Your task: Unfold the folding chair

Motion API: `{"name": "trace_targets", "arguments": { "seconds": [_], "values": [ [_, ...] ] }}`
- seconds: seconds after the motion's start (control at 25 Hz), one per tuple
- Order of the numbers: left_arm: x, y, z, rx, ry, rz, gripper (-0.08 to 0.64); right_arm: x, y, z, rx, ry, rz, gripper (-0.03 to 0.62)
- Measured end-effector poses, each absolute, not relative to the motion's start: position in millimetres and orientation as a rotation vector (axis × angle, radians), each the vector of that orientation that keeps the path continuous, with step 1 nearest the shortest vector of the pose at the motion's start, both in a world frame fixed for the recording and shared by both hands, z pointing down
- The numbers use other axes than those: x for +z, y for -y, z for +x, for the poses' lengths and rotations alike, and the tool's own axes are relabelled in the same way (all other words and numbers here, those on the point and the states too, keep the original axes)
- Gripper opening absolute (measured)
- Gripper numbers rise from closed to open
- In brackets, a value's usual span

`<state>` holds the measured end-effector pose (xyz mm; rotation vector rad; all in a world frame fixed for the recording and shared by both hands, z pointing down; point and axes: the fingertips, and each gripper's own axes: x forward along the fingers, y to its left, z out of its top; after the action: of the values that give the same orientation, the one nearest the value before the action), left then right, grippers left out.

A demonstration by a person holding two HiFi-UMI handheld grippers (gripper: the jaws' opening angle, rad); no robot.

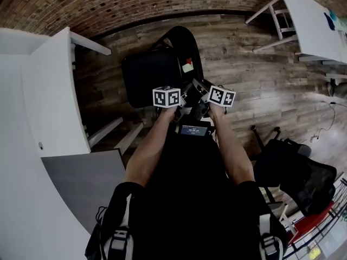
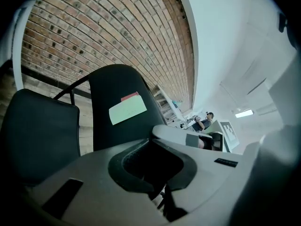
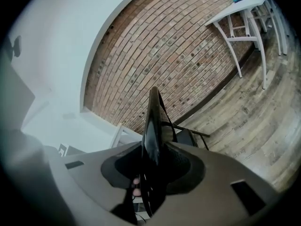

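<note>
**Step in hand.** The chair [image 1: 150, 79] stands on the floor [image 1: 255, 75] right ahead of the person. Its seat [image 2: 37, 131] looks steeply raised beside the backrest [image 2: 117, 93], so the unfolding is judged barely begun. The right gripper [image 3: 150, 168] is clamped on the thin black edge of the backrest. The left gripper [image 2: 150, 166], just short of the chair, has its jaws together on nothing.

**Next move.** Probably the left gripper must reach the seat's edge and press it down and away while the right steadies the frame.

**Room.** A white counter [image 1: 54, 91] lies close to the chair's left and a brick wall [image 1: 135, 4] behind it. To its right the boards are bare as far as a white table [image 1: 309, 20].
</note>
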<state>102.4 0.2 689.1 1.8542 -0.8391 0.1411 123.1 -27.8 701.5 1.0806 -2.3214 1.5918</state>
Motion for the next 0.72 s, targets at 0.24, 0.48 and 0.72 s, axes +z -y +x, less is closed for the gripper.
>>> {"name": "trace_targets", "arguments": {
  "seconds": [0.24,0.48,0.72],
  "values": [
    [686.9,0.6,108.4,0.14,0.845,1.838,0.008,696.6,29.6,124.2,1.643,2.324,0.993,0.115],
    [685.3,-2.9,110.9,0.11,0.878,1.798,0.008,697.0,26.7,126.1,1.613,2.299,0.894,0.115],
    [669.1,-6.0,110.4,-0.041,0.873,1.742,0.008,695.7,24.0,127.8,1.631,2.285,0.739,0.115]
  ]
}}
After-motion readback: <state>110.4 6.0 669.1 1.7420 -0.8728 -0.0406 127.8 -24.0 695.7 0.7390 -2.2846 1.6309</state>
